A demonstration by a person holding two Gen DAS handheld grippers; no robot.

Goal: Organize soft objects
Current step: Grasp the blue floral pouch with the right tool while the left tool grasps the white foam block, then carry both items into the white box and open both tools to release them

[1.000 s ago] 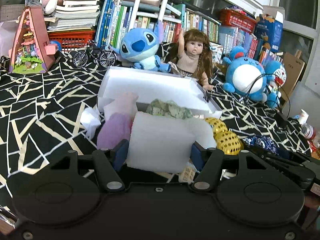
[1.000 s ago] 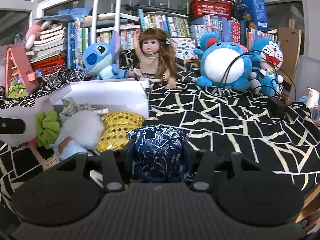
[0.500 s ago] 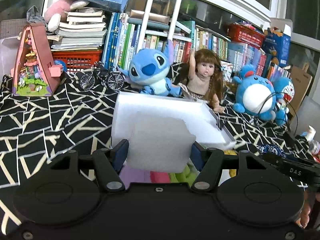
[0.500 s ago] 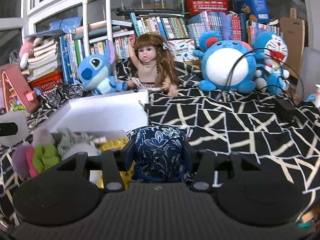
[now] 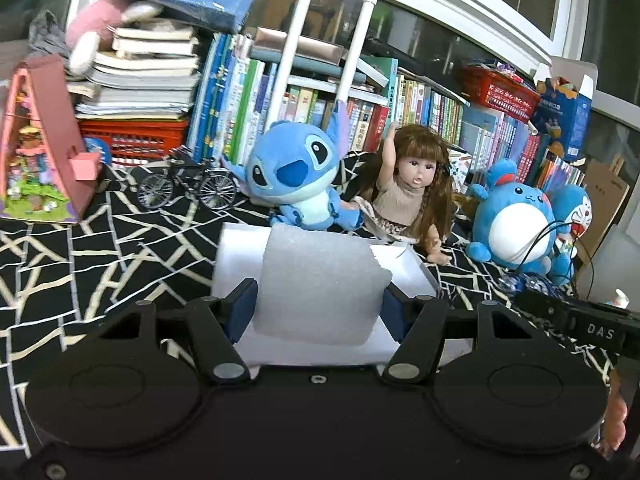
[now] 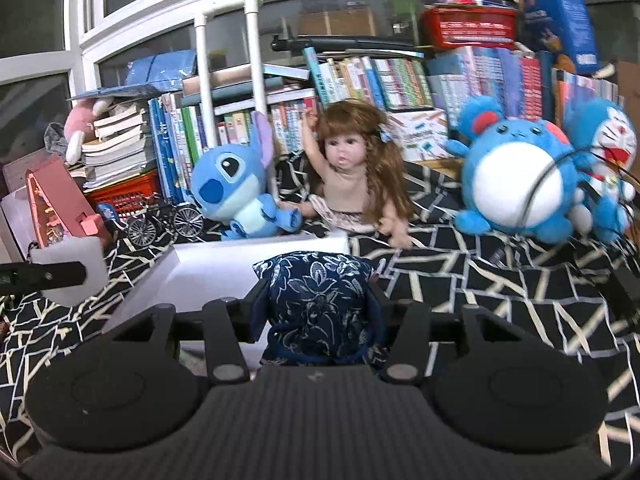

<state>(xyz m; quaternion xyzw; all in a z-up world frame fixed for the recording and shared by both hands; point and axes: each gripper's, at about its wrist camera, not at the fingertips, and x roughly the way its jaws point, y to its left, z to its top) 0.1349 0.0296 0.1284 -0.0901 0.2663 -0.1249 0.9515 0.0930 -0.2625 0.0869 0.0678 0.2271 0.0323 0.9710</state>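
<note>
Two soft things are in hand, one per gripper. The left gripper (image 5: 316, 304) pinches a white, grainy foam block (image 5: 318, 276) by its two side faces, low in the middle of the left wrist view; the same block shows at the far left of the right wrist view (image 6: 70, 274). It looks very light and springy, likely to dent under pressure and to spring back, so the broad flat sides seem the right place to hold it, with gentle force.

The right gripper (image 6: 318, 312) is closed on a navy cloth pouch with a pale floral print (image 6: 318, 300), low in the centre of its view. The pouch looks limp and squashy; it bulges above the pads, so a hold across its middle seems safest against sagging out.

One shallow white rectangular tray (image 6: 224, 276) lies on the black cloth with cream crack lines (image 5: 100, 248), just behind both held things.

Along the upper middle of both views sit one blue alien plush (image 5: 298, 178), one brown-haired doll (image 5: 414, 184), one round blue-and-white plush (image 5: 516, 224) and one blue cat plush (image 6: 612, 148).
</note>
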